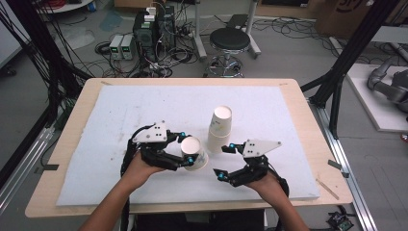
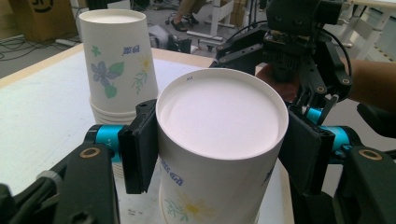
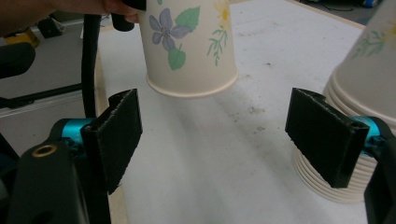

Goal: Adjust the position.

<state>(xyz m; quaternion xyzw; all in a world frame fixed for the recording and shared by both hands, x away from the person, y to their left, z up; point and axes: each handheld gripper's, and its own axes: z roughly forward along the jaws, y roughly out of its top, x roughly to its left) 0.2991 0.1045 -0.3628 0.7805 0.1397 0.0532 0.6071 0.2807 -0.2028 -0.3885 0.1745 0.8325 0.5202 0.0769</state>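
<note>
Left gripper view gives me my left claw point(image 2: 219, 154) clamped on an upturned floral paper cup point(image 2: 219, 140) lifted off the tabletop point(image 1: 144, 110), its blue lettering unreadable. My right claw point(image 3: 229, 140) gapes beside the cup stack point(image 1: 220, 127).

Even, diffuse overhead light; high view bright, slightly soft, straight lines bowing toward edges. White table cover point(image 1: 144, 110) near blown out (faint stains visible). Shadows weak, short. Both gripper views: close black jaws blurred, backgrounds soft, no harsh glare.
</note>
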